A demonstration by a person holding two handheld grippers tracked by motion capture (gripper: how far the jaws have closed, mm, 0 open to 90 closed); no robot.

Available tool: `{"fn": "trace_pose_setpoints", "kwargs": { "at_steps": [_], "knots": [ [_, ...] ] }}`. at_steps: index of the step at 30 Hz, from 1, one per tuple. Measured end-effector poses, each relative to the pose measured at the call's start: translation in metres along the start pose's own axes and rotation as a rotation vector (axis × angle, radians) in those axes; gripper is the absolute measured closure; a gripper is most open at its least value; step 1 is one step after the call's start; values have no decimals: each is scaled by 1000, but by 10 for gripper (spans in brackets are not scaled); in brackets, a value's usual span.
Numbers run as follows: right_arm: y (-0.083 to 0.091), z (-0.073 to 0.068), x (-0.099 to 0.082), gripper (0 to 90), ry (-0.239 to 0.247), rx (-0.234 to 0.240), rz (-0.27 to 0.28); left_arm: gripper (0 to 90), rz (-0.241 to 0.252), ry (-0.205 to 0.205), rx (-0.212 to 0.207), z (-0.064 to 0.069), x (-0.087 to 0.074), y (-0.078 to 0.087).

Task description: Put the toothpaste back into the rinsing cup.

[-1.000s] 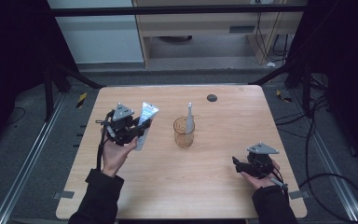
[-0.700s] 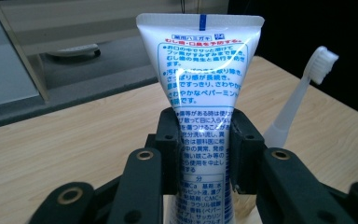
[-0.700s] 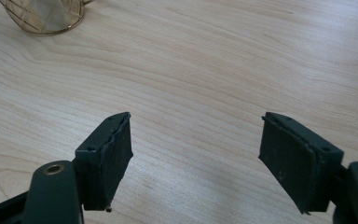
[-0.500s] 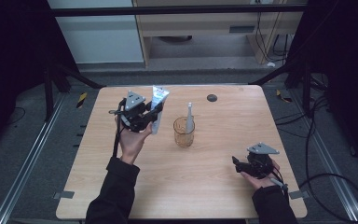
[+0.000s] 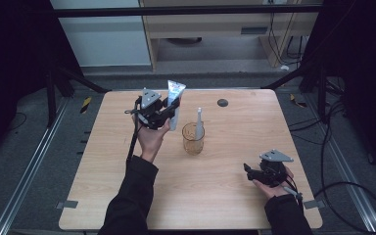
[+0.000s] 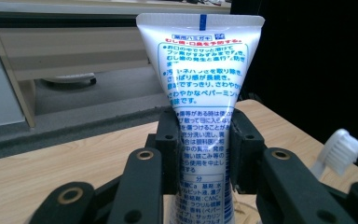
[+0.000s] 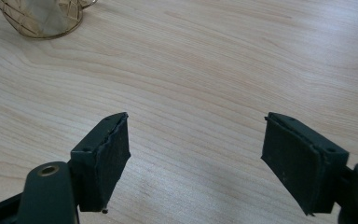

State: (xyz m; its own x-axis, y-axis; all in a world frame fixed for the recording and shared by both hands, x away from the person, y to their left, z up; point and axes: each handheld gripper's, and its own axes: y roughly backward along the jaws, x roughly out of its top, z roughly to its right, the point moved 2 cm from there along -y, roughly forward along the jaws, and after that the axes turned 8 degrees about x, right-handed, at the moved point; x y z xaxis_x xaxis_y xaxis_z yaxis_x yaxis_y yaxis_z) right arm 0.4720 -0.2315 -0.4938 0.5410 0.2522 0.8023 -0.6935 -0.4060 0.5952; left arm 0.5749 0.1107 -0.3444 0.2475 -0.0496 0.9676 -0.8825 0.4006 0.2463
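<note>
My left hand-held gripper (image 5: 169,108) is clamped on the white plastic toothpaste tube (image 6: 200,88), held above the tabletop (image 5: 235,196) just beside the amber glass cup (image 5: 193,139). The white toothbrush (image 5: 199,117) already stands in the cup, so I judge the tube goes in next. My right hand-held gripper (image 7: 196,158) rests empty, jaws apart.

The left gripper (image 6: 200,154) has its two black jaws pressed against either side of a white plastic toothpaste tube (image 6: 200,84) printed with blue and red Japanese text. The tube stands upright, its flat crimped end uppermost. At lower right, the white bristled head of a toothbrush (image 6: 340,151) shows just beside the right jaw. The light wooden table (image 6: 51,158) lies beneath, with a pale cabinet (image 6: 70,51) beyond it.
</note>
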Motion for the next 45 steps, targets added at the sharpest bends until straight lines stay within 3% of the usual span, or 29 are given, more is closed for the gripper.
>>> {"fn": "trace_pose_setpoints", "kwargs": {
  "at_steps": [12,19,45],
  "knots": [
    [-1,0,-1,222,7,-4,5,686,41,8,-30,19,0,-24],
    [-1,0,-1,222,12,-8,3,685,36,-2,-49,29,-8,-34],
    [-2,-1,-2,222,16,-2,-8,685,-3,5,-85,33,-47,-45]
  ]
}}
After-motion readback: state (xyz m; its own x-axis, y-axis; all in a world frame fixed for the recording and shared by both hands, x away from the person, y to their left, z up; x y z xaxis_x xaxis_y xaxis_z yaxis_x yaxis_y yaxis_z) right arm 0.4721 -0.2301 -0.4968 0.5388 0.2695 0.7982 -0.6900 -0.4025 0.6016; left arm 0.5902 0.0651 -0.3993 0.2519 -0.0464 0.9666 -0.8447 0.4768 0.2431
